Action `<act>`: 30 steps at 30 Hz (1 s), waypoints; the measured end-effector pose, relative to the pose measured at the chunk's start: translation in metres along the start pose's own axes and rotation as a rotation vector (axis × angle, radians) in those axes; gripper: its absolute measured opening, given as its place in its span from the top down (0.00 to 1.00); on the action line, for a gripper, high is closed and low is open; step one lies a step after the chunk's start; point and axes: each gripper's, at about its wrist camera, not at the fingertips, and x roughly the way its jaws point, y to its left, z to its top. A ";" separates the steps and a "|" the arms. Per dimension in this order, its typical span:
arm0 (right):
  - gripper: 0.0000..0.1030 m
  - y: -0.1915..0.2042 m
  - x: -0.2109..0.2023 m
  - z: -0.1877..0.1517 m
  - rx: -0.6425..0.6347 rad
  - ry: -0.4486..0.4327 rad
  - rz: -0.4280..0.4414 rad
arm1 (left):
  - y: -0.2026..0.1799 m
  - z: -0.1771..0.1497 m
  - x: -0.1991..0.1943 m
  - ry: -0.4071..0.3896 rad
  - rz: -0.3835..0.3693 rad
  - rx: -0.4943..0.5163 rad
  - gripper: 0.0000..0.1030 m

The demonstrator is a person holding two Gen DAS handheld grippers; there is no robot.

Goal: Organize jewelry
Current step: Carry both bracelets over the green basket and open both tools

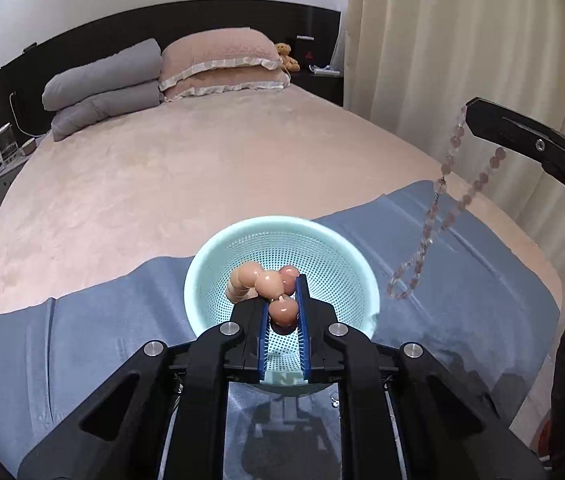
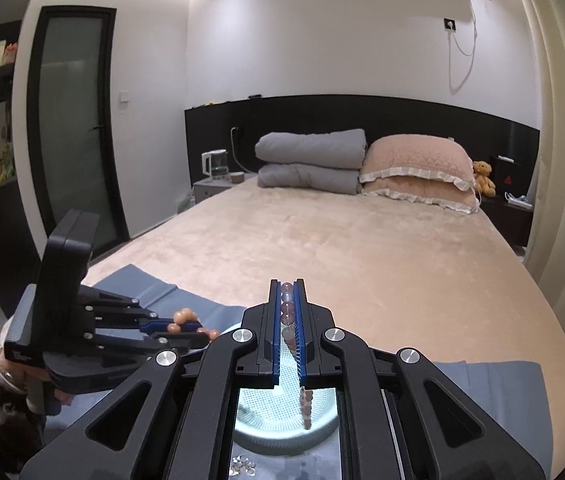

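My left gripper (image 1: 282, 284) is shut on a peach bead bracelet (image 1: 270, 283) with large round beads, held over a mint perforated basket (image 1: 218, 248) on a blue cloth (image 1: 82, 344). My right gripper (image 2: 287, 285) is shut on a pink crystal bead strand (image 2: 287, 306); in the left wrist view the strand (image 1: 438, 216) hangs in a long loop from the right gripper (image 1: 470, 114), to the right of the basket. In the right wrist view the left gripper (image 2: 198, 326) is at the lower left, and the basket (image 2: 250, 412) lies below my fingers.
The cloth lies on a beige bed (image 1: 210, 168) with grey and pink pillows (image 2: 414, 172) at a black headboard. Small silver rings (image 2: 242, 466) lie near the basket. Curtains (image 1: 442, 60) hang on the right. A bedside table with a kettle (image 2: 215, 165) stands at the left.
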 end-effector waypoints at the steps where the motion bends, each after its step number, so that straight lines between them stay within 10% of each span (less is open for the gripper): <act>1: 0.94 -0.003 0.012 -0.009 0.018 0.022 0.007 | 0.002 -0.002 0.012 0.020 0.006 -0.002 0.88; 19: 0.94 -0.012 0.112 -0.103 0.126 0.296 0.052 | 0.018 -0.040 0.091 0.184 -0.004 -0.019 0.88; 30: 0.91 -0.016 0.088 -0.099 0.096 0.298 0.028 | 0.015 -0.043 0.057 0.141 0.022 0.054 0.56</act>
